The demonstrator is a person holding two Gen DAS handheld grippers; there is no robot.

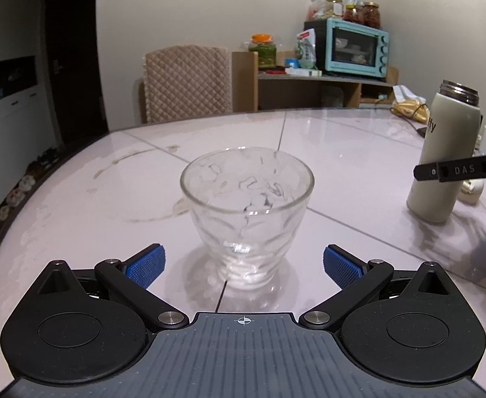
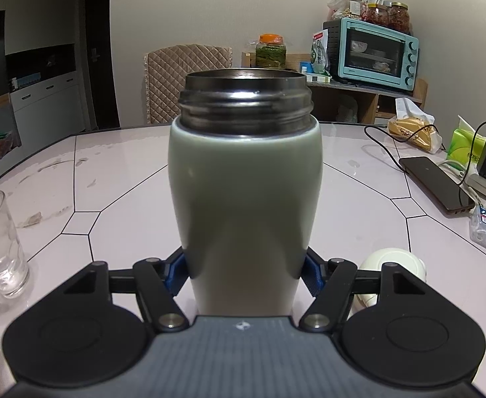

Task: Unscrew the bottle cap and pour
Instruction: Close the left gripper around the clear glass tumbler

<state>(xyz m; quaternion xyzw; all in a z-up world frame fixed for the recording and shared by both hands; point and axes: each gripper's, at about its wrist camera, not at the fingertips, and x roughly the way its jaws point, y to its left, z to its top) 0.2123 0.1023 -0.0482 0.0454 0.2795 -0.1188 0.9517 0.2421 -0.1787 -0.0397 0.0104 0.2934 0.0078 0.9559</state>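
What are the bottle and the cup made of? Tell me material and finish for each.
Bottle: threaded neck looks like bare stainless steel, shiny with glints; the body has a smooth, matte pale coating, probably paint or powder coat over metal, though the look leaves that open. Cup: clear glass, glossy, with a dimpled wall that shows the table through it.

Home dining room: toaster oven (image 2: 374,53), pickle jars (image 2: 387,16), chair (image 1: 186,83)

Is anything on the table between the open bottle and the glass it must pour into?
Nothing visible. The right gripper holds the uncapped bottle upright; only bare table lies between it and the glass. The cap lies on the bottle's other side.
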